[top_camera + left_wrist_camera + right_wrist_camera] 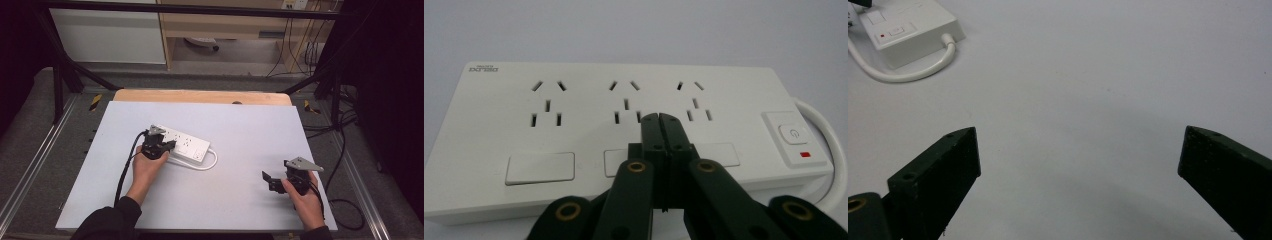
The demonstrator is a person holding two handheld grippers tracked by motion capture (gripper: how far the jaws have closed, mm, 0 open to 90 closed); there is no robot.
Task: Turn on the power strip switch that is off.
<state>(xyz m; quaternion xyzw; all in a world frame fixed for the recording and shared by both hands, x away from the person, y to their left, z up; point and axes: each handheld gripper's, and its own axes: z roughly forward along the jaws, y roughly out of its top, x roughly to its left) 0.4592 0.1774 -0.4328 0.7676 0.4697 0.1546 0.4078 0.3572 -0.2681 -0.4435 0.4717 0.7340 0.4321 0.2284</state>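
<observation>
Three socket sets mark the flat white plastic power strip (624,130), its red switch indicator at the right; left gripper (659,120) jaws pressed together over it, right gripper (1078,165) jaws wide apart.

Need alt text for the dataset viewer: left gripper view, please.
The left gripper, jaws shut, points at the middle socket group of a white power strip. Its switch with a red indicator sits at the right end, where a white cable exits.

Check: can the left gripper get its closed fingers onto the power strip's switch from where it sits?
Probably yes: the left gripper, shut, hovers over the power strip; the switch lies beside it, nothing between.
</observation>
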